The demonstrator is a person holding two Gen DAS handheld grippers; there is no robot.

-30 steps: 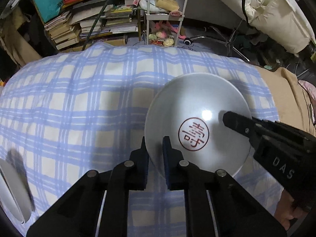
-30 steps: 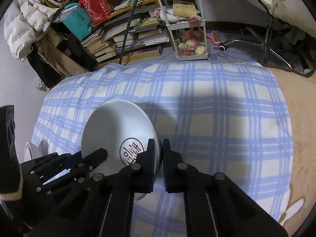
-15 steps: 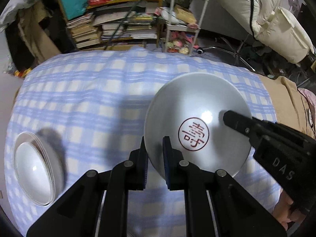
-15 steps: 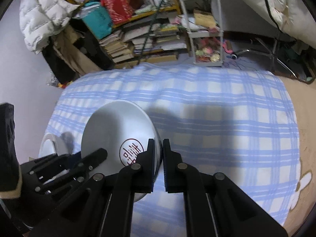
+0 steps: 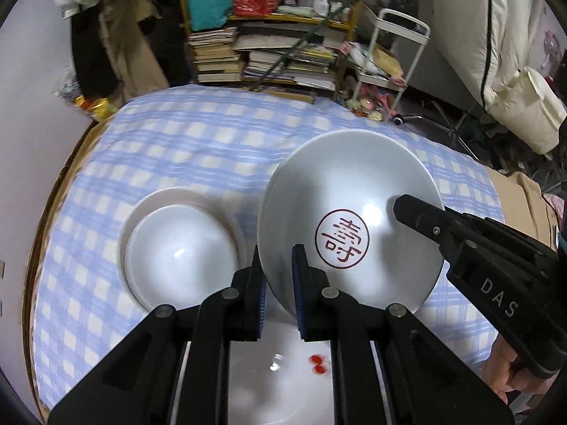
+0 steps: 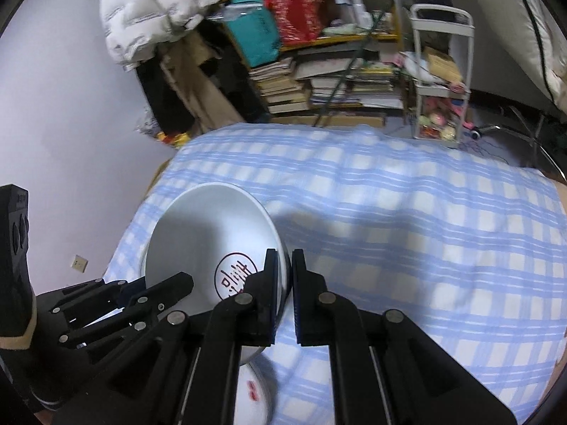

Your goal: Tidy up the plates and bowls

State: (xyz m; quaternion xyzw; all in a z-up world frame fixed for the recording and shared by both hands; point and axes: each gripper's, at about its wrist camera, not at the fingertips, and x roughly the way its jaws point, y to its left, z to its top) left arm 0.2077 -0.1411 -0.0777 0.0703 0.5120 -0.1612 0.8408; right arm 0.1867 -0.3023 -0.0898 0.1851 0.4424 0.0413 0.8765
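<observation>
A white bowl [image 5: 354, 212] with a red round seal inside hangs tilted above the blue checked tablecloth [image 5: 198, 148]. My left gripper [image 5: 278, 283] is shut on its near left rim. My right gripper [image 6: 283, 283] is shut on the opposite rim, and one of its fingers [image 5: 425, 219] lies inside the bowl in the left wrist view. The bowl [image 6: 209, 233] shows in the right wrist view too. Just left of it, a stack of plain white bowls [image 5: 180, 248] rests on the cloth. Below the grippers lies a white plate [image 5: 283, 364] with small red marks.
The table's left edge [image 5: 60, 191] runs close to a pale wall. Behind the table are stacked books [image 5: 219, 53], a white trolley [image 5: 397, 49] and a hanging pale coat [image 5: 510, 56]. A person's hand [image 5: 510, 364] holds the right gripper.
Both grippers have carried the bowl leftward and upward across the cloth. The stack of white bowls has come in beside it, and the marked plate now shows beneath.
</observation>
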